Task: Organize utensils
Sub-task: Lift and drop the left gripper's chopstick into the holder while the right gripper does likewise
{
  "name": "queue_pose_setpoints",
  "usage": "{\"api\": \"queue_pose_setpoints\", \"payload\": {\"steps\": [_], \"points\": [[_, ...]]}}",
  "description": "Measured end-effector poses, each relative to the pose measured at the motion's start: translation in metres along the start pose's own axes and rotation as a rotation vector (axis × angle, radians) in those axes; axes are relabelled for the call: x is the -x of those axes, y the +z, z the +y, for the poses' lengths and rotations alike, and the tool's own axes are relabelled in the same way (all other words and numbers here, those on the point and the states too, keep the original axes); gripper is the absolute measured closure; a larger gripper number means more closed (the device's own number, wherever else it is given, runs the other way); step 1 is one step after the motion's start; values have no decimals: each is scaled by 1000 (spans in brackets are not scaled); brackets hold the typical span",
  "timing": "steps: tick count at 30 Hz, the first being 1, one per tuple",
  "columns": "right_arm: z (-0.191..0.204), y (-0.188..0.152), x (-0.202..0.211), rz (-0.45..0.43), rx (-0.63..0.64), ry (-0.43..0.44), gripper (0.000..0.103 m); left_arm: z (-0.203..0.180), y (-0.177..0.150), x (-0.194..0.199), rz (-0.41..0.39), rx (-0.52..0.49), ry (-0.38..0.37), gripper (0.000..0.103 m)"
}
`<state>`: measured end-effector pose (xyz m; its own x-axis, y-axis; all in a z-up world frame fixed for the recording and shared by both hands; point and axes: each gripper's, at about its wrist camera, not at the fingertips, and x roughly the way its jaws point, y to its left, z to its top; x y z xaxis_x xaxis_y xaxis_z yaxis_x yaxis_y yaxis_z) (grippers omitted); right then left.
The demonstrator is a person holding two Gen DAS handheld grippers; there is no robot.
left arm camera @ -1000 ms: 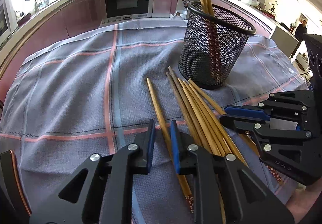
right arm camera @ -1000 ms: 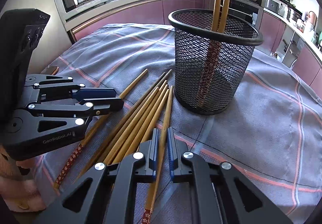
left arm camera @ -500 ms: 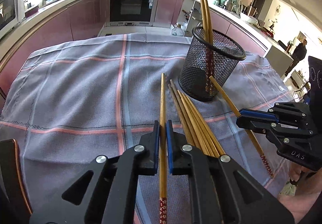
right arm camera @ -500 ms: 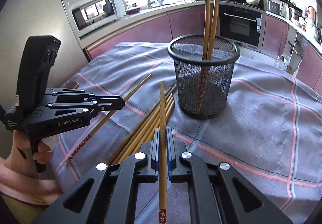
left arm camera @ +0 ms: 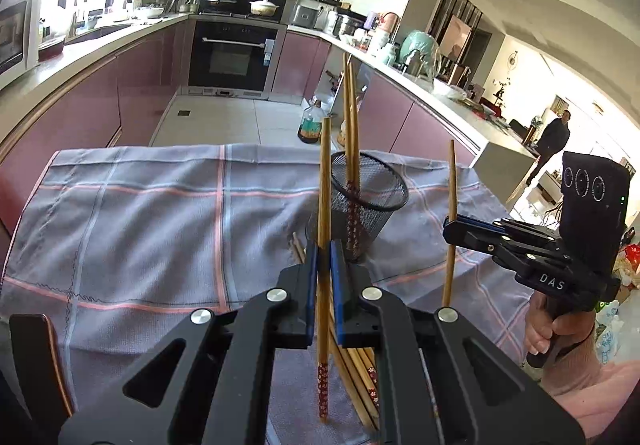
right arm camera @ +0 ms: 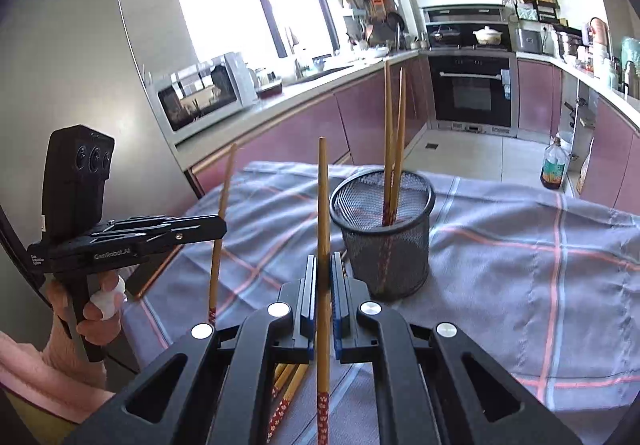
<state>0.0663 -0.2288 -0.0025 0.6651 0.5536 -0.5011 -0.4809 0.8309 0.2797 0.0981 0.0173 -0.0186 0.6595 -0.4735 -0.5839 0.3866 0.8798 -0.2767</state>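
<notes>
Left claw [left arm camera: 323, 265] clamped on one upright chopstick [left arm camera: 323, 205], loose chopsticks [left arm camera: 360, 369] on checked cloth [left arm camera: 140, 213] over tabletop, mesh holder [right arm camera: 383, 229] containing two chopsticks [right arm camera: 394, 133], right claw [right arm camera: 324, 277] clamped on another chopstick [right arm camera: 323, 213].

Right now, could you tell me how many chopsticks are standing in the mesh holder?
2. Both chopsticks stand together, leaning slightly, inside the black mesh holder on the cloth; none appear hidden through the mesh.
</notes>
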Motion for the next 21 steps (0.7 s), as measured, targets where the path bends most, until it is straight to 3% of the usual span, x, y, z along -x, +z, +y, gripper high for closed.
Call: {"api": "queue_pose_setpoints", "payload": {"steps": [10,21], "points": [[-9,34,21,-117,9,-19,98,-19,40,29,-130,-15,-42,96],[-9,70,34,-196,52,-41,98,-35,84,41,-210,-32,-53,96]]}}
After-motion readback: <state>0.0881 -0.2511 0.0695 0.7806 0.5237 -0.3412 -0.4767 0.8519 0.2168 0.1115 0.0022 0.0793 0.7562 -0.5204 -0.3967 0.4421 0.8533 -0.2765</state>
